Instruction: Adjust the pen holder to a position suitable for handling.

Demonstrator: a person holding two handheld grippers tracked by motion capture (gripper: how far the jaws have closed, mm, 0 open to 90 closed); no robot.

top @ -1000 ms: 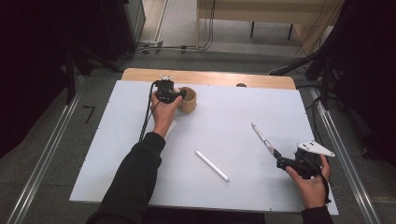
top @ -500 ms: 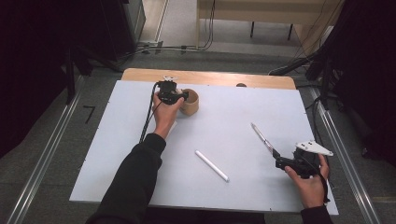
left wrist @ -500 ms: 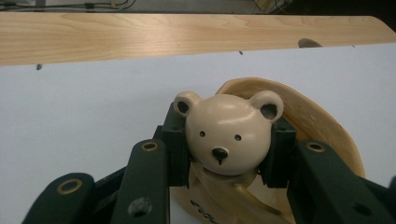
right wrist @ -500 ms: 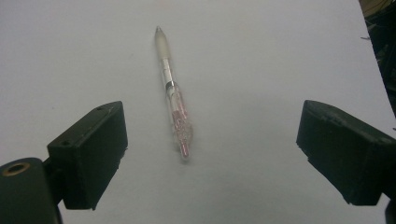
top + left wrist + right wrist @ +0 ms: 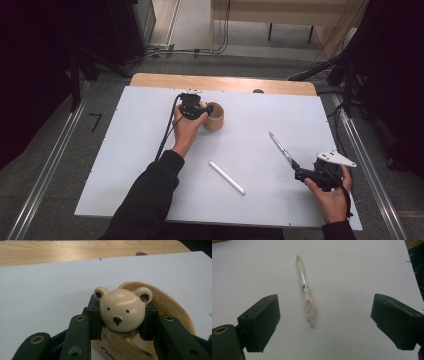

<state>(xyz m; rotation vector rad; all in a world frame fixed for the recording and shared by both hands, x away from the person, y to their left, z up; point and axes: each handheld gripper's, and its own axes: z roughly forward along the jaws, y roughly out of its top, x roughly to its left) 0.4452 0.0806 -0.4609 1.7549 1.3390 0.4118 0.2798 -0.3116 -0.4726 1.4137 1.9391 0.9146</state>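
Note:
A tan wooden cup point(image 5: 214, 116) with a cream bear head point(image 5: 122, 308) on its rim sits toward the back of the white table point(image 5: 125, 130). My left gripper point(image 5: 202, 109) is shut on the bear head, one pad pressed against each side of it point(image 5: 122, 312). The cup's rim point(image 5: 170, 305) curves behind the head. Near the front right, my right gripper point(image 5: 296, 170) stands open. A clear pen with pink inside and a white grip point(image 5: 306, 295) lies on the table between its wide-apart jaws point(image 5: 325, 322), touching neither pad. That same pen point(image 5: 281, 147) points away from the right hand.
A white pen-like stick point(image 5: 226, 177) lies at a slant in the front middle of the table. A strip of bare wood point(image 5: 220, 83) runs along the far edge. Black cable point(image 5: 167, 127) trails from the left gripper along the forearm.
My left gripper has slid the cup a little to the right and toward the person, still holding the bear head. The right hand and the pens have stayed put.

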